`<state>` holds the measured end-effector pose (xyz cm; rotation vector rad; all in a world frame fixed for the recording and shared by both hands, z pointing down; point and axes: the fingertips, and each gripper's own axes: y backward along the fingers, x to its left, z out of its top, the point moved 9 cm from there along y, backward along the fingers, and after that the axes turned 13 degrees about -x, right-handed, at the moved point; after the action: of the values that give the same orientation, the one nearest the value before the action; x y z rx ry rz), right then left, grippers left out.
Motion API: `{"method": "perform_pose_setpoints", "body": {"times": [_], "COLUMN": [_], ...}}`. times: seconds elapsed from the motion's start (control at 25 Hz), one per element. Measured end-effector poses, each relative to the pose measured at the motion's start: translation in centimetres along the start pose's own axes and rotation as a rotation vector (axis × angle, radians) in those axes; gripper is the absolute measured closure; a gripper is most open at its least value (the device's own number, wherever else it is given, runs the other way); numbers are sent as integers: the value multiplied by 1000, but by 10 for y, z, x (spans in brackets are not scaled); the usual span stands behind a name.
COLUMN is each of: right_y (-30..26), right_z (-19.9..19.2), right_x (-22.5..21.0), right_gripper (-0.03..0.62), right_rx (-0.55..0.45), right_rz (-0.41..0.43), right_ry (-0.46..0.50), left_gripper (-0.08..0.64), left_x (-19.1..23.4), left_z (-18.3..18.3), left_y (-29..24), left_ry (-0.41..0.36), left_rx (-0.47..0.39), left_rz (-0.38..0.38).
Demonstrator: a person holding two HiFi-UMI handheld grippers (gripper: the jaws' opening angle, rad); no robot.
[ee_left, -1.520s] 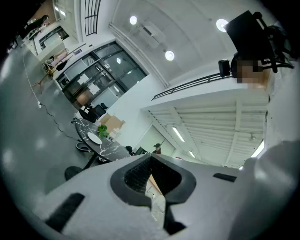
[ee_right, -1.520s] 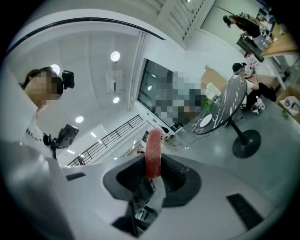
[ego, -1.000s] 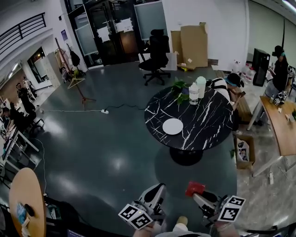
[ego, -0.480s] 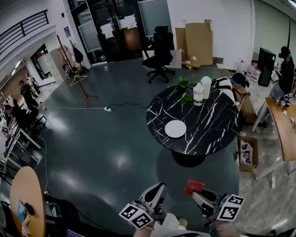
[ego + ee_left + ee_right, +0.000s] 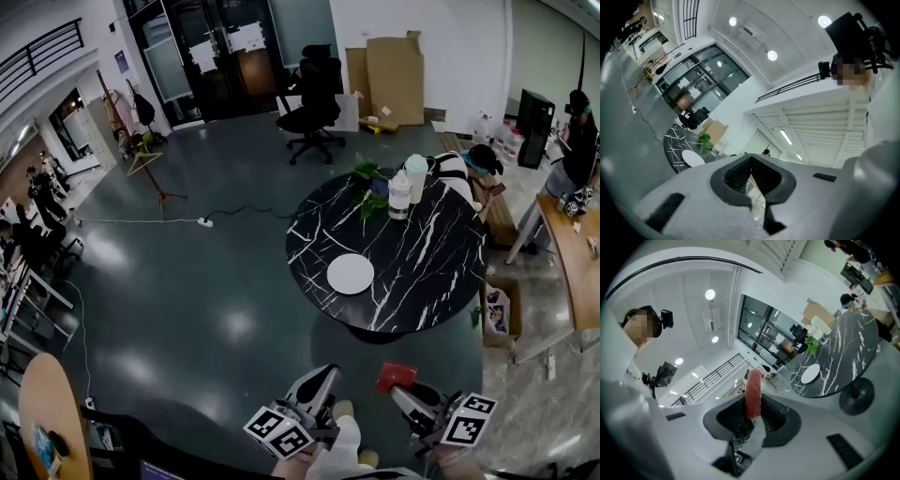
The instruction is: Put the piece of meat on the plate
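Right tongs (image 5: 399, 386) stay clamped on the red piece of meat (image 5: 396, 377), which stands upright between the pads in the right gripper view. Left tongs (image 5: 324, 377) are closed on nothing. Over the last second the round black tabletop (image 5: 422, 253) and the white plate (image 5: 351, 274) have slid a little lower in the head view, so the person seems to be walking toward them. Plate and meat are still well apart, the plate at about eleven o'clock from the meat. Placing has not begun; more approach is likely needed first.
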<state>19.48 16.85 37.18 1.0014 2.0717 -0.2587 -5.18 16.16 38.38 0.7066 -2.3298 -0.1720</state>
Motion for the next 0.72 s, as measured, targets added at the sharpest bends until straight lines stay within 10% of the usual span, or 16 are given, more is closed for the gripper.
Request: {"method": "perform_pose_setpoints", "body": {"times": [0.72], "right_y": [-123], "right_z": [38], "right_x": [-70], "right_gripper": [503], "right_rx": [24], "right_rz": [-91], "right_ry": [-16], "left_gripper": [552], "left_x": [114], "left_z": [24], "left_y": [-114], "left_ry": [-1], "left_rx": [51], "left_rz": [-43]}}
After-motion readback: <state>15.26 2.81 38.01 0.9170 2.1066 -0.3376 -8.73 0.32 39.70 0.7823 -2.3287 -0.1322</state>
